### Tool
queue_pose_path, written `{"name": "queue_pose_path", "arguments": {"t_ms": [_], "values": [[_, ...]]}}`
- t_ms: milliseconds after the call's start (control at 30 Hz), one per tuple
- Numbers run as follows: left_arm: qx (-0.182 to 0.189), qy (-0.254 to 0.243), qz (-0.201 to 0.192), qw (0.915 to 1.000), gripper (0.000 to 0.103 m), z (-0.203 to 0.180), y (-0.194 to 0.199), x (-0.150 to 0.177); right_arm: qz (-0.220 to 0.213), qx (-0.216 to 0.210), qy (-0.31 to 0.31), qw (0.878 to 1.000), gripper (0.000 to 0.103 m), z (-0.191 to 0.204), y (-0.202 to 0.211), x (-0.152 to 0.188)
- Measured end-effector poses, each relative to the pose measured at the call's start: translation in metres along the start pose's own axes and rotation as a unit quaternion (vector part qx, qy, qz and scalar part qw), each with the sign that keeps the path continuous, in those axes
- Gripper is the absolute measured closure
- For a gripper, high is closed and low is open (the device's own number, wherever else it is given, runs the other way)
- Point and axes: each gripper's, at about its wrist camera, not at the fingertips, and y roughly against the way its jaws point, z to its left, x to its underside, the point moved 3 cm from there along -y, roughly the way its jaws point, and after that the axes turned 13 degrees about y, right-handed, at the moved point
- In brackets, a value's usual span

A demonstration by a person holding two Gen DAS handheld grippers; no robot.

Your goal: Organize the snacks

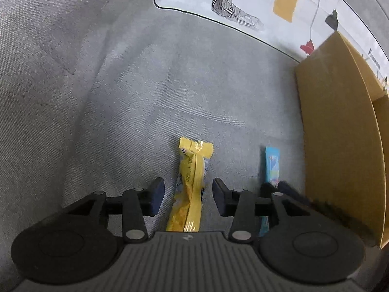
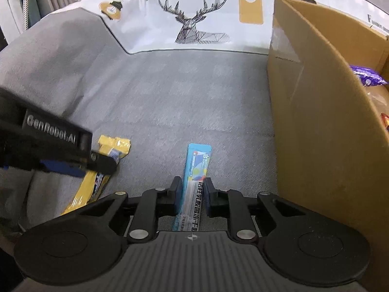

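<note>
A yellow snack packet [image 1: 192, 182] lies on the grey sofa cushion between the two fingers of my left gripper [image 1: 188, 194], which is open with gaps on both sides of the packet. The packet also shows in the right wrist view [image 2: 107, 160], partly under the left gripper [image 2: 73, 158]. A light blue snack stick [image 2: 194, 185] lies between the fingers of my right gripper [image 2: 193, 192], whose pads press against both its sides. The blue stick also shows in the left wrist view [image 1: 271, 165].
A cardboard box [image 2: 323, 121] stands on the right with a purple snack bag [image 2: 367, 75] inside; it also shows in the left wrist view [image 1: 338, 131]. A white cushion with a deer print [image 2: 194, 19] lies at the back.
</note>
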Motion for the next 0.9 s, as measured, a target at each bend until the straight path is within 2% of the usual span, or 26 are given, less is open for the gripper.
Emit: {"name": "queue_pose_path", "arguments": {"t_ms": [33, 67, 100, 200, 333, 400, 533, 667, 800, 900], "values": [[-0.003, -0.003, 0.002, 1.0000, 0.063, -0.001, -0.001, 0.002, -0.005, 0.001, -0.003, 1.000, 0.083, -0.001, 0.002, -0.001], [-0.007, -0.006, 0.004, 1.0000, 0.075, -0.001, -0.003, 0.003, -0.009, 0.002, -0.004, 1.000, 0.083, -0.002, 0.004, -0.002], [-0.008, -0.009, 0.006, 0.9999, 0.080, -0.002, -0.004, 0.004, -0.013, 0.002, -0.005, 1.000, 0.083, -0.002, 0.005, -0.003], [-0.005, -0.012, -0.003, 0.9999, 0.086, -0.004, -0.002, 0.004, -0.025, 0.003, -0.006, 1.000, 0.084, -0.004, 0.011, -0.006], [0.007, 0.003, -0.024, 0.9997, 0.087, 0.000, 0.006, 0.000, -0.031, 0.001, -0.005, 1.000, 0.084, -0.005, 0.014, -0.007], [0.028, 0.018, -0.039, 0.9987, 0.087, 0.002, 0.014, -0.005, -0.038, -0.002, -0.009, 0.999, 0.084, -0.005, 0.016, -0.006], [0.049, 0.030, -0.088, 0.9945, 0.087, 0.002, 0.031, -0.014, -0.094, -0.021, -0.028, 0.995, 0.085, -0.010, 0.032, -0.015], [0.065, 0.029, -0.132, 0.9887, 0.087, -0.006, 0.048, -0.019, -0.151, -0.020, -0.038, 0.988, 0.085, -0.017, 0.056, -0.024], [0.090, 0.025, -0.161, 0.9825, 0.087, -0.021, 0.064, -0.022, -0.184, -0.019, -0.056, 0.981, 0.085, -0.033, 0.083, -0.037], [0.117, 0.022, -0.177, 0.9770, 0.087, -0.035, 0.074, -0.021, -0.211, -0.022, -0.076, 0.974, 0.085, -0.059, 0.113, -0.058]]}}
